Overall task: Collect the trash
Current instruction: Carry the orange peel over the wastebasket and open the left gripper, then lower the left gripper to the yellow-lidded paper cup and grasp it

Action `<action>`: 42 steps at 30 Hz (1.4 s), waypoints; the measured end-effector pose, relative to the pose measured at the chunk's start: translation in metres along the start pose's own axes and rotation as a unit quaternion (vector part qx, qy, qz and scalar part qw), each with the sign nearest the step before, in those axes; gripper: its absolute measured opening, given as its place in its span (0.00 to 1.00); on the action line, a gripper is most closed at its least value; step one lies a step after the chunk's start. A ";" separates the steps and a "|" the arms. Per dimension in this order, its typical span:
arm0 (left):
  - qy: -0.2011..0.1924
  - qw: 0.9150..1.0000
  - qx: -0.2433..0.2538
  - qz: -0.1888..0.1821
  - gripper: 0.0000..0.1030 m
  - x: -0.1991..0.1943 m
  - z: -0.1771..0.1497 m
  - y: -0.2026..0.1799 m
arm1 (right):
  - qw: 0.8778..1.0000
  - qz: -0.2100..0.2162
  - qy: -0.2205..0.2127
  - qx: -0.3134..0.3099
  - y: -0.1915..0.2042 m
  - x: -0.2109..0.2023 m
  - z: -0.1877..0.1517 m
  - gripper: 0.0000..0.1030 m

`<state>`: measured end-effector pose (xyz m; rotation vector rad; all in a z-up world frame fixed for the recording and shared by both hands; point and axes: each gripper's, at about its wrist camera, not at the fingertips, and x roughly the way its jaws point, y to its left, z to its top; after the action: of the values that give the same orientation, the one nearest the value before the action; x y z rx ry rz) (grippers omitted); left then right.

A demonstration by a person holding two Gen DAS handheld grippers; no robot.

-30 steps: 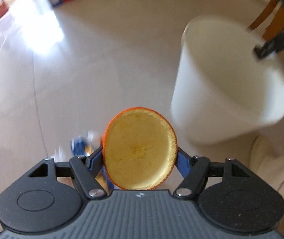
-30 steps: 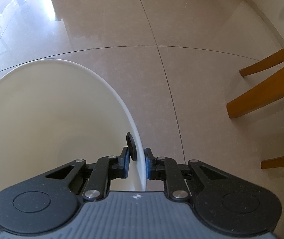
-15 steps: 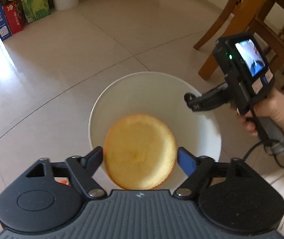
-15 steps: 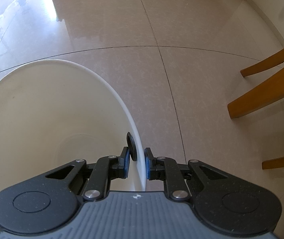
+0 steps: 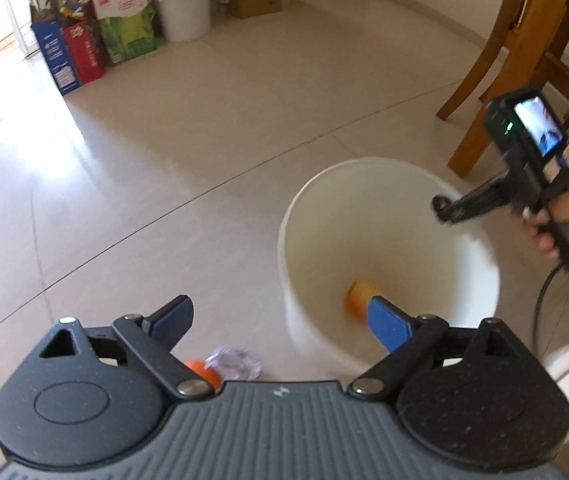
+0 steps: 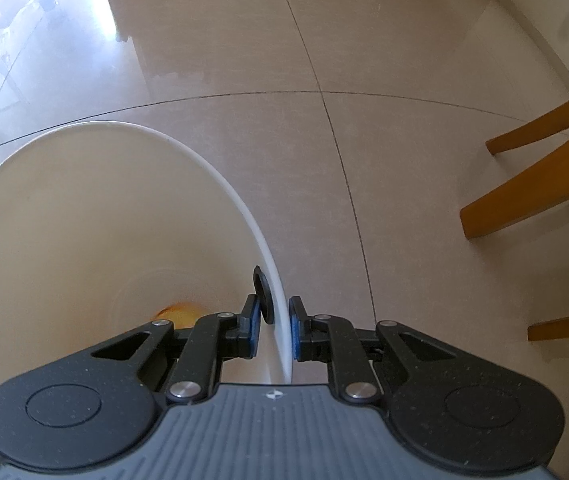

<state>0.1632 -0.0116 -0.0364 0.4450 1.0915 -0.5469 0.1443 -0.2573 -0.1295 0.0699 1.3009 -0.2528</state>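
Left claw (image 5: 284, 320) opening – peel (image 5: 358, 298) in bucket (image 5: 388, 184)

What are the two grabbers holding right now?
The right gripper pinches the white bin's rim. The left gripper is opening, holding nothing; the orange peel lies inside.

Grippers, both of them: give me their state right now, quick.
Left gripper: jaws opening, nothing between them; the orange peel lies in the bin.
Right gripper: shut on the bin's rim.
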 end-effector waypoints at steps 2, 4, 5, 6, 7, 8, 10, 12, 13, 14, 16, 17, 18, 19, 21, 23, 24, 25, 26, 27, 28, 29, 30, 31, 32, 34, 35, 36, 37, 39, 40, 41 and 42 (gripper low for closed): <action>0.005 1.000 -0.008 0.009 0.93 -0.003 -0.011 0.012 | 1.000 0.000 0.004 0.007 0.000 0.000 0.001 0.17; 0.007 1.000 -0.018 0.021 0.93 -0.004 -0.022 0.021 | 1.000 -0.004 0.015 0.011 0.001 0.001 0.006 0.18; 0.009 0.999 -0.021 0.030 0.93 -0.005 -0.029 0.025 | 1.000 -0.007 0.022 0.013 0.002 0.003 0.009 0.18; 0.010 0.999 -0.022 0.038 0.93 -0.007 -0.035 0.029 | 0.999 -0.010 0.031 0.010 0.004 0.004 0.012 0.18; 0.009 0.999 -0.023 0.044 0.93 -0.007 -0.040 0.031 | 0.999 -0.012 0.041 0.004 0.005 0.005 0.014 0.18; 0.007 0.999 -0.025 0.047 0.93 -0.009 -0.046 0.034 | 0.999 -0.014 0.052 -0.001 0.006 0.006 0.016 0.18; 0.007 0.998 -0.028 0.049 0.93 -0.012 -0.054 0.040 | 0.997 -0.016 0.075 -0.008 0.008 0.009 0.020 0.17; 0.007 0.998 -0.034 0.049 0.93 -0.012 -0.061 0.046 | 0.996 -0.020 0.087 -0.016 0.011 0.011 0.021 0.17; 0.011 0.998 -0.040 0.048 0.93 -0.009 -0.063 0.049 | 0.996 -0.023 0.088 -0.021 0.012 0.011 0.021 0.17; 0.016 0.998 -0.044 0.047 0.93 -0.007 -0.063 0.053 | 0.996 -0.025 0.087 -0.024 0.013 0.011 0.020 0.17; 0.027 0.997 -0.049 0.047 0.93 0.002 -0.064 0.059 | 0.996 -0.023 0.084 -0.024 0.013 0.011 0.018 0.17; 0.032 0.997 -0.049 0.049 0.93 0.007 -0.064 0.062 | 0.996 -0.022 0.082 -0.027 0.012 0.011 0.016 0.17; 0.035 0.997 -0.050 0.053 0.93 0.011 -0.064 0.064 | 0.996 -0.023 0.083 -0.029 0.011 0.012 0.015 0.17; 0.037 0.996 -0.051 0.058 0.93 0.014 -0.065 0.067 | 0.996 -0.020 0.082 -0.029 0.010 0.012 0.015 0.17; 0.041 0.996 -0.057 0.063 0.93 0.019 -0.067 0.073 | 0.996 -0.018 0.083 -0.028 0.009 0.012 0.015 0.17; 0.044 0.995 -0.068 0.065 0.93 0.022 -0.073 0.081 | 0.996 -0.018 0.082 -0.027 0.010 0.010 0.016 0.17; 0.049 0.994 -0.071 0.067 0.93 0.024 -0.076 0.084 | 0.996 -0.018 0.079 -0.031 0.011 0.009 0.015 0.17; 0.055 0.993 -0.074 0.068 0.93 0.029 -0.079 0.087 | 0.996 -0.019 0.075 -0.034 0.012 0.009 0.014 0.17; 0.060 0.993 -0.075 0.070 0.93 0.032 -0.084 0.090 | 0.997 -0.019 0.071 -0.035 0.012 0.008 0.013 0.17; 0.067 0.992 -0.076 0.074 0.93 0.037 -0.088 0.092 | 0.997 -0.020 0.068 -0.038 0.012 0.007 0.011 0.17; 0.074 0.991 -0.079 0.080 0.93 0.042 -0.092 0.094 | 0.997 -0.022 0.065 -0.040 0.013 0.007 0.010 0.18; 0.077 0.990 -0.084 0.085 0.93 0.046 -0.097 0.097 | 0.997 -0.023 0.064 -0.039 0.014 0.006 0.009 0.18; 0.080 0.988 -0.095 0.088 0.93 0.050 -0.102 0.100 | 0.997 -0.023 0.061 -0.037 0.014 0.005 0.009 0.18; 0.082 0.987 -0.106 0.087 0.93 0.053 -0.108 0.103 | 0.997 -0.023 0.059 -0.035 0.014 0.005 0.009 0.18; 0.085 0.986 -0.118 0.082 0.93 0.058 -0.114 0.105 | 0.998 -0.021 0.057 -0.031 0.014 0.004 0.008 0.18; 0.101 0.981 -0.147 0.080 0.93 0.070 -0.132 0.110 | 0.998 -0.017 0.052 -0.024 0.011 0.003 0.007 0.18; 0.111 0.978 -0.161 0.077 0.93 0.076 -0.140 0.112 | 0.998 -0.014 0.051 -0.020 0.008 0.003 0.006 0.18; 0.116 0.975 -0.174 0.076 0.93 0.082 -0.149 0.113 | 0.999 -0.012 0.049 -0.015 0.007 0.003 0.006 0.18; 0.116 0.972 -0.188 0.079 0.93 0.087 -0.160 0.114 | 0.999 -0.010 0.046 -0.013 0.007 0.003 0.006 0.18; 0.106 0.969 -0.200 0.101 0.93 0.097 -0.179 0.112 | 0.999 -0.006 0.038 -0.012 0.006 0.002 0.006 0.18; 0.105 0.966 -0.208 0.112 0.93 0.101 -0.187 0.111 | 0.999 -0.004 0.034 -0.012 0.006 0.002 0.006 0.18; 0.104 0.964 -0.216 0.117 0.93 0.105 -0.196 0.111 | 0.999 -0.002 0.033 -0.012 0.006 0.002 0.007 0.17; 0.102 0.963 -0.221 0.119 0.93 0.106 -0.202 0.110 | 0.999 0.000 0.032 -0.015 0.006 0.002 0.007 0.17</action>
<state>0.1260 0.1729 -0.2064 0.2362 1.2960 -0.0361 0.1531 -0.2533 -0.1300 0.0520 1.3683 -0.2326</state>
